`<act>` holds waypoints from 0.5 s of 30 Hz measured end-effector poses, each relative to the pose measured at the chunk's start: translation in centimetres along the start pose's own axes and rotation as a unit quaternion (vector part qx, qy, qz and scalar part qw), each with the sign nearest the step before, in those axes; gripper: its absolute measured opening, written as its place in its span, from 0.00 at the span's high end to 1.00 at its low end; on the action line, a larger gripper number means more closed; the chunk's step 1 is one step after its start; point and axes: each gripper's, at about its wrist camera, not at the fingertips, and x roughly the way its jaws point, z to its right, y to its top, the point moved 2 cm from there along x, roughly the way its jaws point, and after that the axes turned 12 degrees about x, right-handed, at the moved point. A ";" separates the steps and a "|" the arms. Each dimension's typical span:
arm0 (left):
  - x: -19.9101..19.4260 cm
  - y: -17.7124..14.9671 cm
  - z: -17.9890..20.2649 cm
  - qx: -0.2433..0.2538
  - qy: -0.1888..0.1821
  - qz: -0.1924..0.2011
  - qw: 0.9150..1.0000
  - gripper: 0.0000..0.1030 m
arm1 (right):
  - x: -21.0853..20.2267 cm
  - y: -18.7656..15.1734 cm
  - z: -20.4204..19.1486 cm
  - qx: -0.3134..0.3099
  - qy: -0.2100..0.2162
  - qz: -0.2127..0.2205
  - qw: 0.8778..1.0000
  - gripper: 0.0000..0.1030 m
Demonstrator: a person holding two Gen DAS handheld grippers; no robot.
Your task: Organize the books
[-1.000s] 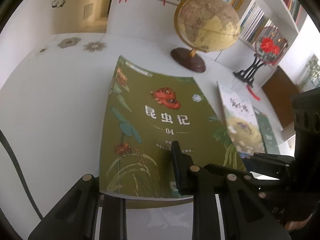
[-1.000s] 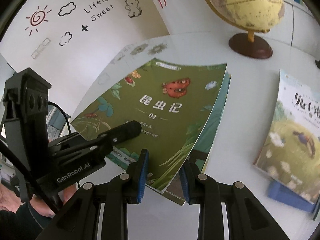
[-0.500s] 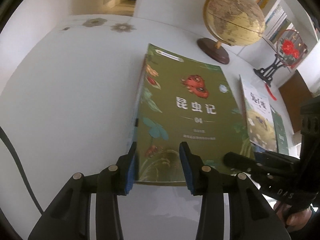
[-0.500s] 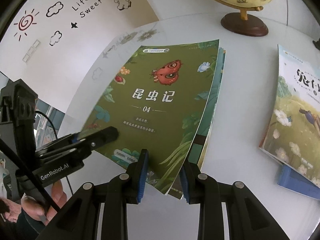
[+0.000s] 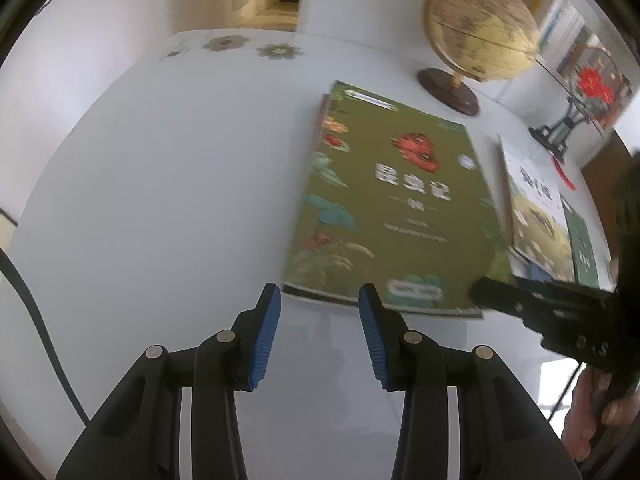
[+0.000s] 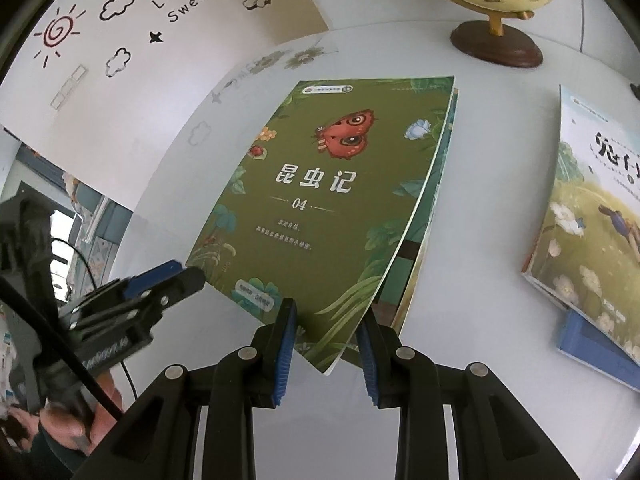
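since a second ago the left claw (image 5: pixel 319 300) has let go of the green book (image 5: pixel 394 208) and slid back off its near edge toward the bare table (image 5: pixel 160 208); earlier one finger lay on the cover, half a second ago the pads straddled the near left corner, and now the blue pads (image 5: pixel 266 340) stand spread with only tabletop between them, the book's near edge just ahead. the right claw (image 6: pixel 326 322) has barely shifted and stays at the book's near right corner.

in the right wrist view the green book's lower corner sits between the right claw's pads; the cover is lifted and curled there, above the pages of a second green volume (image 6: pixel 420 248) directly under it. the pads look close on the corner, though whether they actually press it i cannot tell for sure. the left claw (image 6: pixel 188 276) shows left of the right one, beside the book's near left corner.

ahead and right of the right claw lies a pale illustrated book (image 6: pixel 592 216) on top of a blue one (image 6: pixel 592 344), apart from the green stack. beyond the green book, far ahead of both claws, stands a globe (image 5: pixel 476 28) on a dark wooden base. a hand (image 5: pixel 592 408) grips the right tool at the left view's lower right edge.
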 end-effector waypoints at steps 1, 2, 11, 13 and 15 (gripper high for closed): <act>-0.2 0.0 0.6 0.007 0.000 0.001 1.000 0.63 | -0.2 -0.3 0.1 0.005 -0.003 -0.002 1.000 0.72; -0.5 0.0 1.3 0.014 0.001 0.003 1.000 0.63 | -0.3 -0.4 0.2 0.007 -0.009 -0.004 1.000 0.72; -1.2 0.7 10.4 0.092 -0.035 0.003 0.995 0.63 | -5.1 -4.6 4.6 0.018 -0.052 0.004 0.998 0.72; -1.2 1.0 12.9 0.109 -0.047 0.003 0.993 0.63 | -6.8 -5.9 6.5 0.032 -0.060 0.011 0.998 0.72; -1.2 1.2 15.2 0.121 -0.059 0.002 0.991 0.63 | -8.6 -7.2 8.8 0.056 -0.062 0.021 0.996 0.72</act>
